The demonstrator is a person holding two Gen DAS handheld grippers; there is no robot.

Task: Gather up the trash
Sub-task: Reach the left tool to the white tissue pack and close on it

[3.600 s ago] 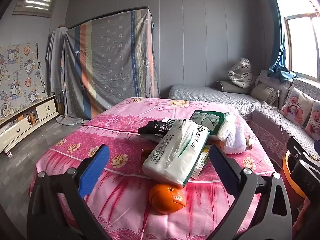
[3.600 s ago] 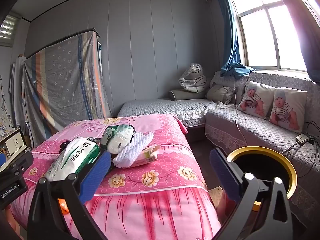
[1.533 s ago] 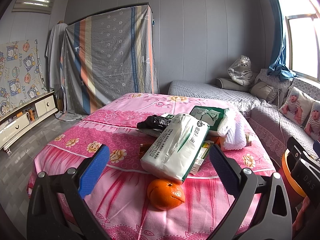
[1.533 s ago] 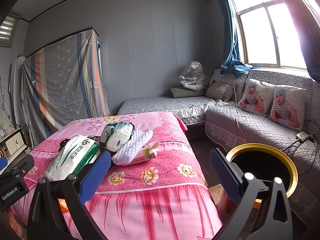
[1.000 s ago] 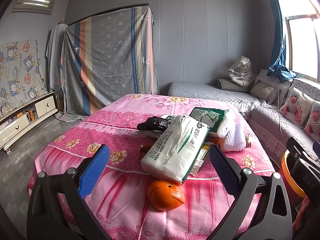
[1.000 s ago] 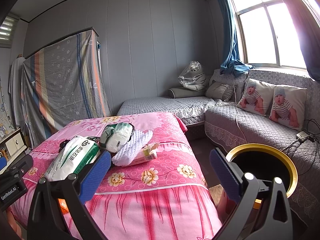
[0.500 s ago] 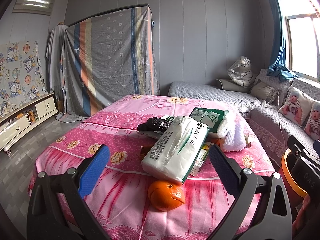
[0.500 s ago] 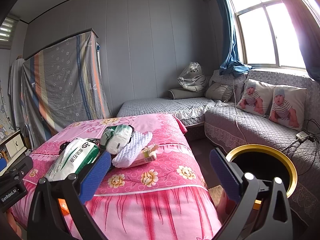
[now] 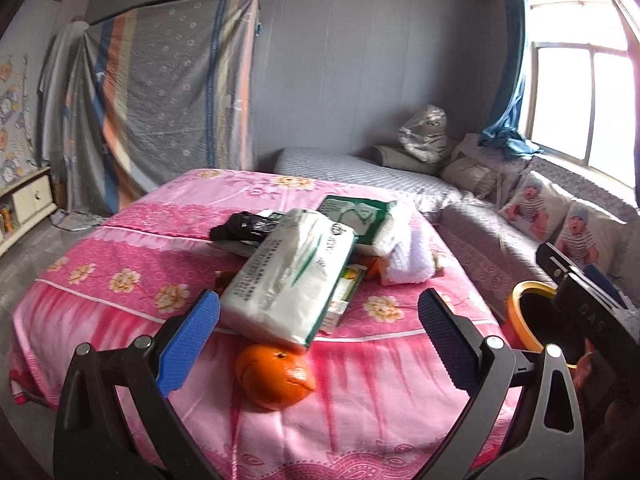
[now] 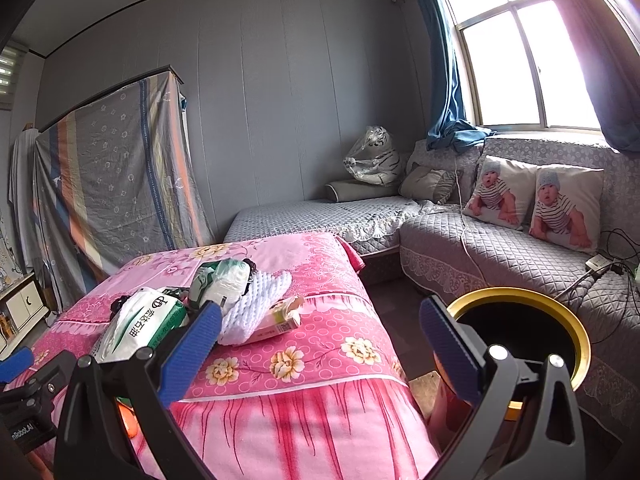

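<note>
Orange fruit [image 9: 274, 376] lies nearest the left gripper [image 9: 316, 334], whose jaws are spread wide and empty, so centre them before closing gently.

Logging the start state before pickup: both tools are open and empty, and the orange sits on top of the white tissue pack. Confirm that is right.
One detail is off. The left wrist view shows the orange on the pink bedspread at the bed's near edge, in front of the white tissue pack, not on top. The left tool and right tool are open and empty, as stated.
</note>
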